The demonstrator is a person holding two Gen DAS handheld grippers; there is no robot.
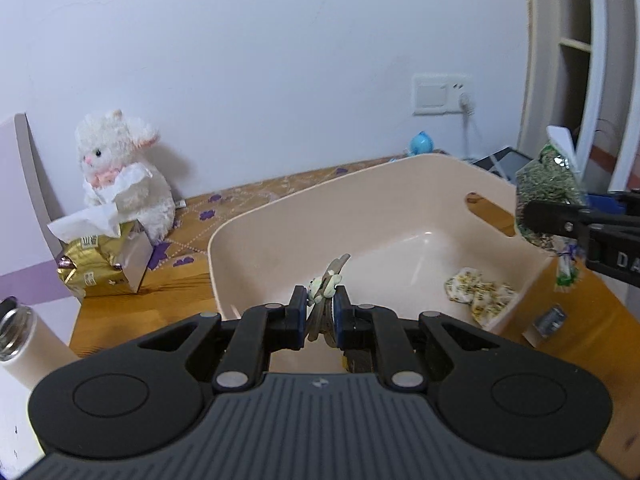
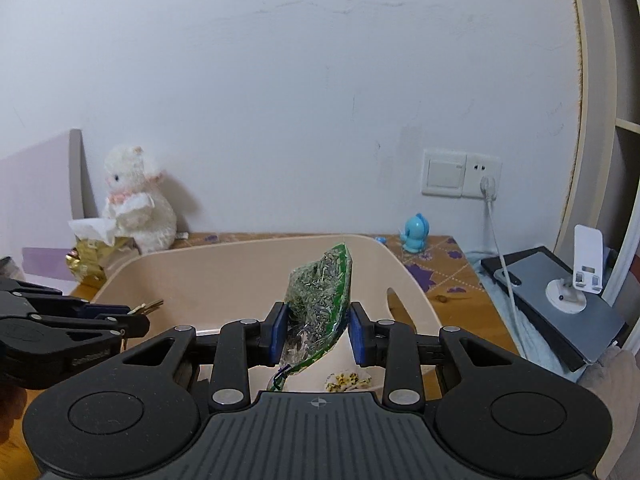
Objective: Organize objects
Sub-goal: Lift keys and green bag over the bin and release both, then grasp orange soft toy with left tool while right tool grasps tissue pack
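A beige plastic bin (image 1: 280,216) stands on the wooden table; it also shows in the right wrist view (image 2: 224,264). My left gripper (image 1: 322,304) is shut on a bunch of keys with a small pale charm (image 1: 326,284), held over the bin's near rim. My right gripper (image 2: 318,322) is shut on a clear green bag of dried leaves (image 2: 320,292), held above the bin's right side; the bag also shows in the left wrist view (image 1: 548,192). A yellow-patterned cloth (image 1: 480,298) lies in the bin's bottom.
A white plush rabbit (image 1: 120,168) and a gold tissue pack (image 1: 100,264) sit at the back left. A white bottle (image 1: 20,340) stands at the near left. A blue toy (image 2: 416,232), a wall socket with cable (image 2: 486,184) and a dark tablet with a white stand (image 2: 560,300) are at the right.
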